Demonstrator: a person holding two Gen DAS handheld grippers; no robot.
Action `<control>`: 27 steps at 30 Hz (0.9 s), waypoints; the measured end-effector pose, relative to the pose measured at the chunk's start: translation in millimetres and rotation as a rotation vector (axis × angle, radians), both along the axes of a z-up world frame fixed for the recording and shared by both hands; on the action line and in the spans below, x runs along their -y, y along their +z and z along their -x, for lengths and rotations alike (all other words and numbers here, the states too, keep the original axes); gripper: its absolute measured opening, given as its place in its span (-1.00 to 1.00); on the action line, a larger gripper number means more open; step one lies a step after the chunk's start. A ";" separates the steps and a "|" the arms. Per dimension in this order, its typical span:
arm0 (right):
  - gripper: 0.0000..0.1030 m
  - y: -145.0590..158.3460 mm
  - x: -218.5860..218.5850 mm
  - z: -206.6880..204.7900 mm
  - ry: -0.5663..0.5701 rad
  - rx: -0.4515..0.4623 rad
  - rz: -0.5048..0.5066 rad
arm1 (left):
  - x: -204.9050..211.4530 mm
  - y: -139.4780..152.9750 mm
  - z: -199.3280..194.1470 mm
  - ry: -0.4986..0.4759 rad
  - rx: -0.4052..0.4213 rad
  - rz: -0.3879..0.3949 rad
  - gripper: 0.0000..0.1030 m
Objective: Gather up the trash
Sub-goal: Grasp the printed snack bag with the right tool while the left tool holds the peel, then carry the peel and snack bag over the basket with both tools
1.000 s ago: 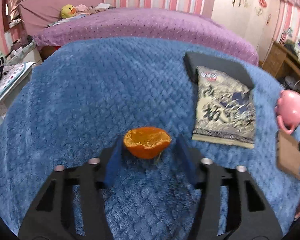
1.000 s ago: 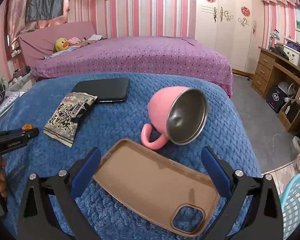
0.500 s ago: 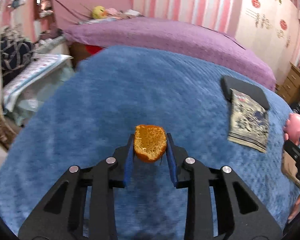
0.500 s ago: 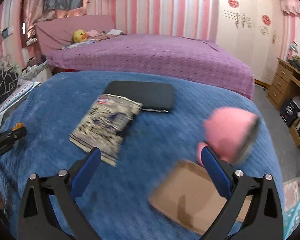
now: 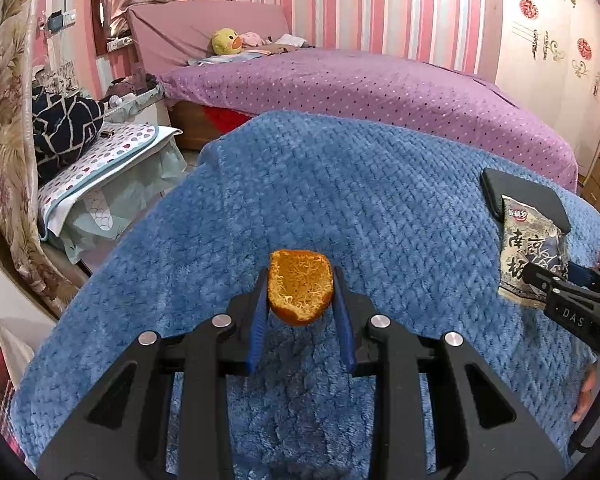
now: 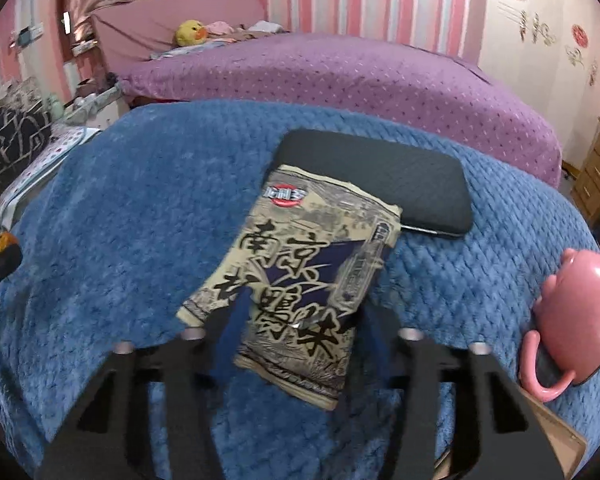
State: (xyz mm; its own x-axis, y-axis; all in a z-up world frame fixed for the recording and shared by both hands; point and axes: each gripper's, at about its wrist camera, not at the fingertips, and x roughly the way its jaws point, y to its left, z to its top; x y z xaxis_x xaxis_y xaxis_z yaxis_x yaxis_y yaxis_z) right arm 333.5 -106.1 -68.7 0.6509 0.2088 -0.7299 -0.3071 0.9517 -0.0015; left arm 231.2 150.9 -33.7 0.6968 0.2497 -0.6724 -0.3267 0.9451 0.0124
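Left claw [image 5: 300,300] is pinched tight on the hollow orange peel [image 5: 301,286], mid-frame, pith side up, while the right claw [image 6: 300,320] grips the crinkly snack packet [image 6: 296,280], long axis running toward upper left.

Left gripper [image 5: 300,300] clamped on orange peel half [image 5: 301,286], pith side up, raised above blue blanket [image 5: 340,200]. Snack wrapper [image 5: 532,256] at right edge, overlapping black case [image 5: 528,196]; right gripper [image 5: 540,276] at wrapper.
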 end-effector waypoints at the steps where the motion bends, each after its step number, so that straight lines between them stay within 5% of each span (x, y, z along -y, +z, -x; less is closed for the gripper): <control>1: -0.33 1.5 -1.0 3.1 0.007 0.012 0.007 | 0.3 0.5 0.7 -0.002 0.001 0.003 -0.44; 8: -0.66 34.0 18.3 30.3 -0.004 0.128 0.010 | 9.1 15.5 13.0 -0.017 0.037 -0.006 -0.44; 27: -0.69 95.9 154.1 143.9 -0.153 0.228 -0.060 | 81.2 44.1 48.8 -0.174 0.088 0.021 -0.44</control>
